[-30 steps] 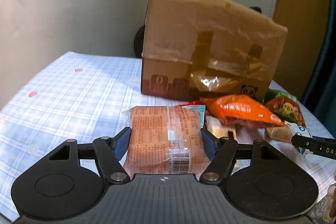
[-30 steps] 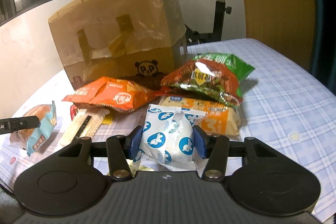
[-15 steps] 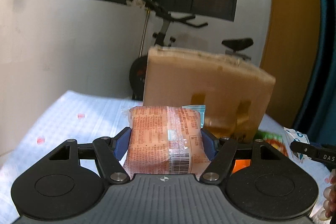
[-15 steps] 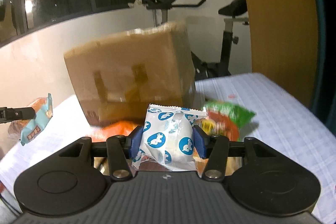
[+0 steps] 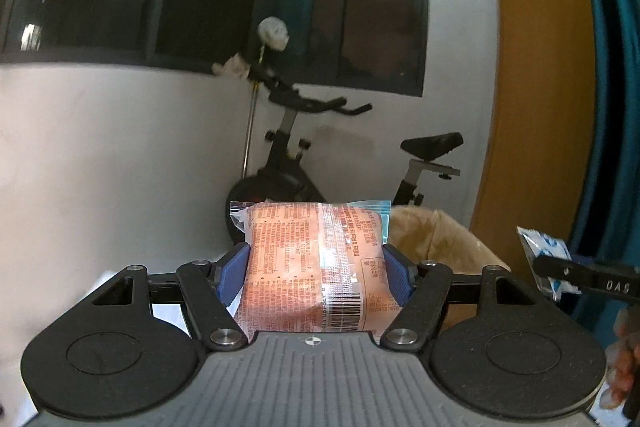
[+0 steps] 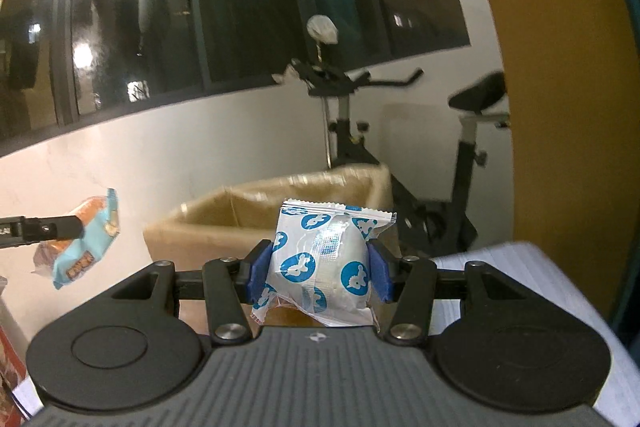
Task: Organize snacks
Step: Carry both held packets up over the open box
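Observation:
My left gripper [image 5: 316, 277] is shut on an orange bread packet [image 5: 316, 267] with a barcode, held high in the air. My right gripper [image 6: 318, 273] is shut on a white snack packet with blue prints [image 6: 324, 263], also raised. The open cardboard box [image 6: 280, 203] stands just beyond the right gripper, its top rim below the packet's level; its rim also shows in the left wrist view [image 5: 436, 235]. The left gripper [image 6: 82, 227] with the bread packet [image 6: 78, 251] shows at the left of the right wrist view. The white packet [image 5: 544, 255] shows at the right of the left wrist view.
An exercise bike [image 5: 304, 155] stands behind the box against the white wall; it also shows in the right wrist view [image 6: 360, 115]. A checked tablecloth [image 6: 500, 259] covers the table at the right. Laundry hangs above dark windows. An orange door panel [image 5: 532, 87] is at the right.
Both grippers have risen from table level with their packets. The snack pile has dropped out of view and the box now shows only its open top.

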Motion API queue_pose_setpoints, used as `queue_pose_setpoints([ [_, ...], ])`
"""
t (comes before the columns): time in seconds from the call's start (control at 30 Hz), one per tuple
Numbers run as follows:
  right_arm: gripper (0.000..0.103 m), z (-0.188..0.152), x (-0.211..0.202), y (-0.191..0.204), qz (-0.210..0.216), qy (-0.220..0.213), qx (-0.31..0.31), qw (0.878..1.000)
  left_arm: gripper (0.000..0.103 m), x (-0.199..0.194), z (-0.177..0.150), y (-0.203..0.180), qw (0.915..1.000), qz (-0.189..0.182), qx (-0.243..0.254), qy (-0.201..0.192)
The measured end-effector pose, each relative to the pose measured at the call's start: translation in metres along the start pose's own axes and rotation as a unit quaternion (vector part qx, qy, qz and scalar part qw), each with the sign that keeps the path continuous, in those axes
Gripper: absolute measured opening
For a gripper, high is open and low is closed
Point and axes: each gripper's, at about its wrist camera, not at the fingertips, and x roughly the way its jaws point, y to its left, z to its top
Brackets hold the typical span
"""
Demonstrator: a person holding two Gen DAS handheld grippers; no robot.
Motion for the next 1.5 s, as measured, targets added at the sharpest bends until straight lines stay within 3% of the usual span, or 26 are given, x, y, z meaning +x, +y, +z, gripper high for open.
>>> queue_pose_setpoints([
  [0.23, 0.053, 0.035, 0.064, 0.008, 0.012, 0.0, -0.04, 0.999, 0.072, 0.073, 0.029, -0.019, 0.9983, 0.007, 0.051, 0.028],
  [0.5, 0.053, 0.037, 0.133, -0.002, -0.014, 0.063, -0.034, 0.997, 0.072, 0.124, 0.031, -0.018, 0.9966, 0.019, 0.051, 0.063],
  [0.7, 0.053, 0.025, 0.146, -0.012, -0.027, 0.096, -0.047, 0.994, 0.072, 0.148, 0.02, -0.017, 0.9936, 0.047, 0.054, 0.087],
  [0.93, 0.053, 0.02, 0.15, -0.013, -0.025, 0.113, -0.048, 0.992, 0.073, 0.147, 0.02, -0.012, 0.9913, 0.059, 0.06, 0.101],
  [1.5, 0.053, 0.017, 0.153, -0.01, -0.02, 0.126, -0.047, 0.991, 0.074, 0.152, 0.017, 0.003, 0.9915, 0.035, 0.037, 0.12],
])
